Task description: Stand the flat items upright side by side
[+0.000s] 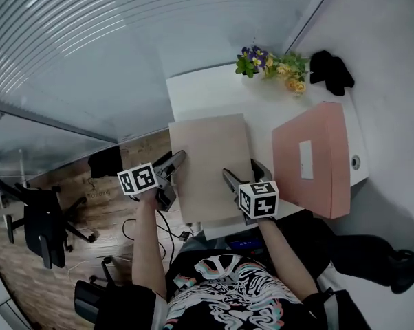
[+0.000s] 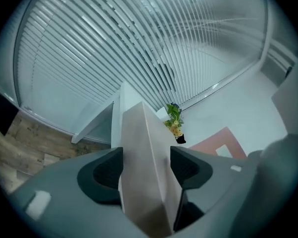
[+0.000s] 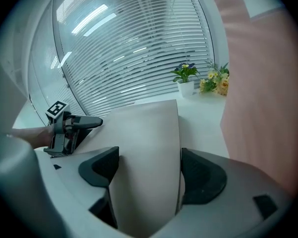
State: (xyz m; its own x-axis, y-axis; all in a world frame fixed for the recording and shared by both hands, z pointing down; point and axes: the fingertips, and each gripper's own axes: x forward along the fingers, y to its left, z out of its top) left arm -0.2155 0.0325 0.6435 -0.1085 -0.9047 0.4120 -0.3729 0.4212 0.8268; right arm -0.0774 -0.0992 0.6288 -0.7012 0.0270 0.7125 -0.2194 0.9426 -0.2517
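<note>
The person stands at a white table [image 1: 200, 91] by a wall of pale slatted blinds, a gripper in each hand, both at the near end of a flat beige cardboard box [image 1: 210, 163]. The box has its broad face turned up, and its near edge reaches out past the table's edge toward the person. I cannot tell whether it rests flat or is partly lifted.

The left gripper [image 1: 176, 177] is at the box's near left corner. Its own view shows its dark pads [image 2: 107, 175] spread wide, with the box's edge standing between them and filling most of the gap. I see no firm squeeze.

The right gripper [image 1: 241, 170] is at the near right corner. Its pads [image 3: 201, 175] lie against either side of the box and are clamped on it.

A flat pink box [image 1: 310, 160] lies face up just to the right, with a strip of table between the two. At the far end stand purple and yellow flowers [image 1: 269, 64], with a black lump [image 1: 331, 71] next to them.
</note>
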